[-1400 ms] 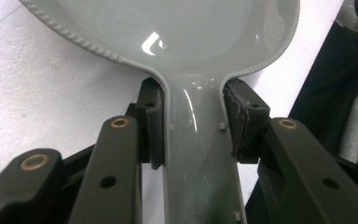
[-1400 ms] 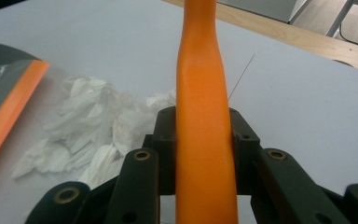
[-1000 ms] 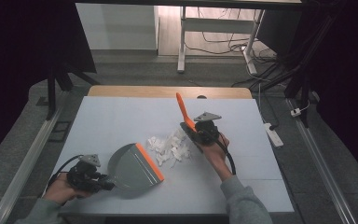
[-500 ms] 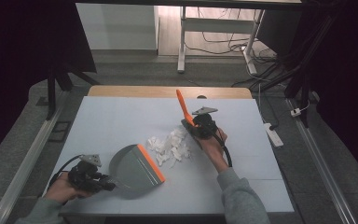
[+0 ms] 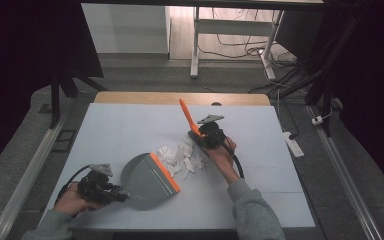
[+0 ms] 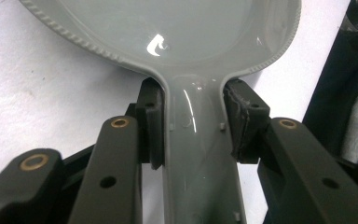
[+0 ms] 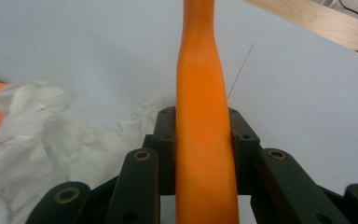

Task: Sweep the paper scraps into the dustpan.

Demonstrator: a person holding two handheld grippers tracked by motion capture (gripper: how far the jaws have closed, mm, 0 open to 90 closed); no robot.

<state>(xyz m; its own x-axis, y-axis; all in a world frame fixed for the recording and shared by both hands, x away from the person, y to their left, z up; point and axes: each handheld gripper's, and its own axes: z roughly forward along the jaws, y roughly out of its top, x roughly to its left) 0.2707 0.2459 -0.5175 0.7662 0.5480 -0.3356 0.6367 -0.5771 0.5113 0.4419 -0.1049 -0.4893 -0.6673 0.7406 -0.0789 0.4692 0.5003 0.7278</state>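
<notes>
Sweeping goes best with short strokes: the right gripper (image 5: 202, 136), clamped on the orange plastic brush handle (image 7: 204, 140), should push the white crumpled paper scraps (image 5: 181, 157) on the pale table (image 5: 130, 125) toward the grey plastic dustpan's orange lip (image 5: 164, 172), while the left gripper (image 6: 191, 126), clamped on the dustpan's handle, keeps that lip flat.

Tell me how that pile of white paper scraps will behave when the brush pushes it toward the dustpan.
The white paper scraps look crumpled and thin, so probably very light and floppy. They lie as loose separate pieces, so a push will likely scatter some sideways rather than move them as one. The dustpan's orange lip sits right beside them, so most should slide in.
</notes>
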